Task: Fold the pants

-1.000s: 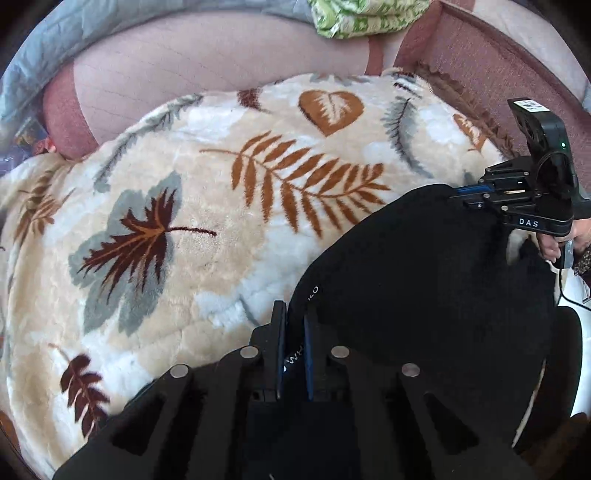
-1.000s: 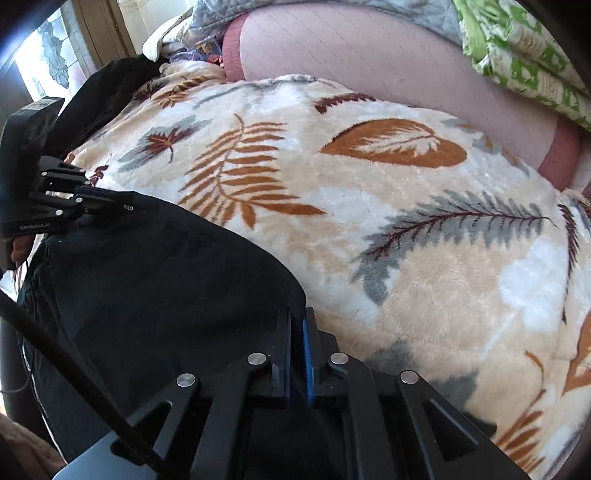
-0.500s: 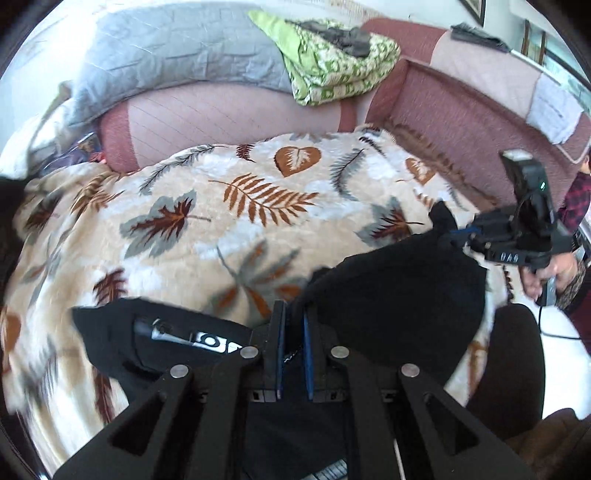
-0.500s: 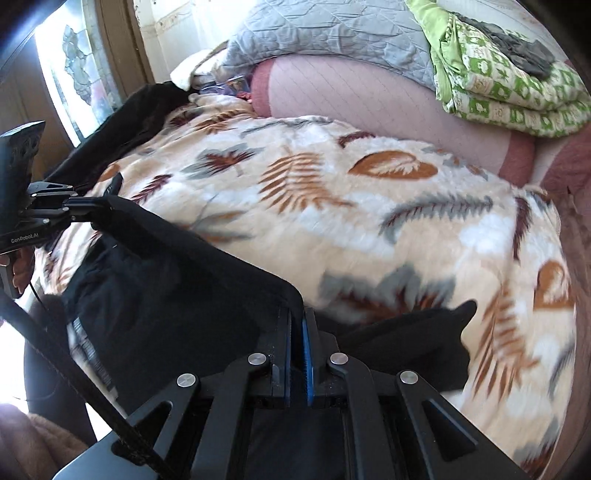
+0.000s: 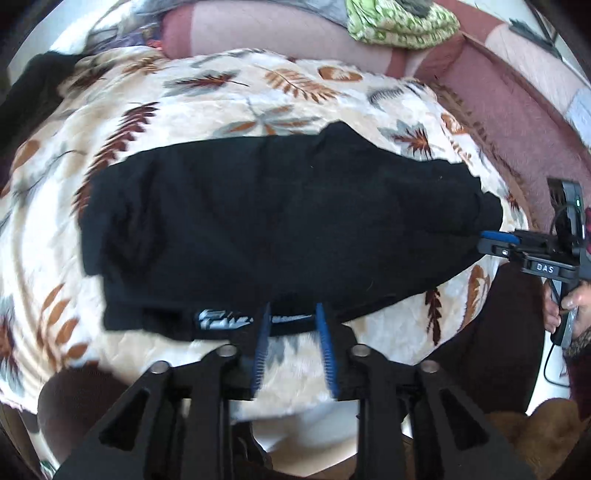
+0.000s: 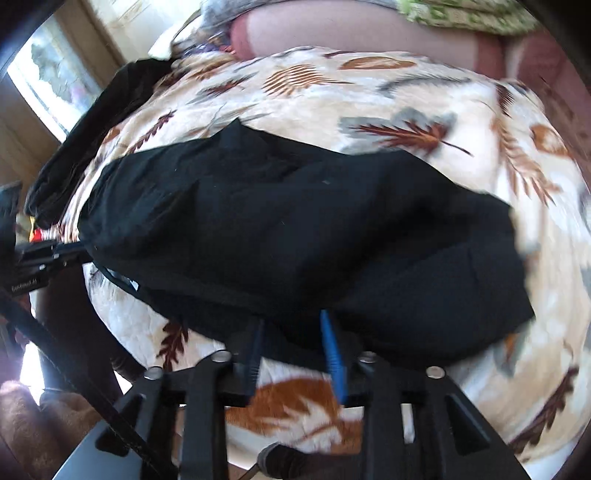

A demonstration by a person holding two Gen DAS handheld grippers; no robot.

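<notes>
The black pants (image 5: 277,221) lie folded in a wide band across the leaf-print blanket (image 5: 184,110). A silver logo (image 5: 221,319) shows on their near edge. My left gripper (image 5: 293,314) hovers over that edge, its jaws opening, with the hem between the tips but not pinched. At the pants' right end is my right gripper (image 5: 495,240), held by a person's hand (image 5: 569,302). In the right wrist view the right gripper (image 6: 291,325) is also opening, with pants (image 6: 295,229) fabric lying loose between its blue pads. The left gripper (image 6: 55,254) sits at the pants' left end.
The blanket covers a sofa seat, with the pink sofa back (image 5: 277,33) behind it. A green quilt (image 5: 402,22) rests on top of the back. Another black garment (image 6: 92,129) lies at the blanket's far left, near a window (image 6: 48,74). The blanket's front edge drops off just below both grippers.
Both grippers carried the pants' edge back across the blanket and laid it over the rest. Their jaws, shut on fabric before, now stand apart.
</notes>
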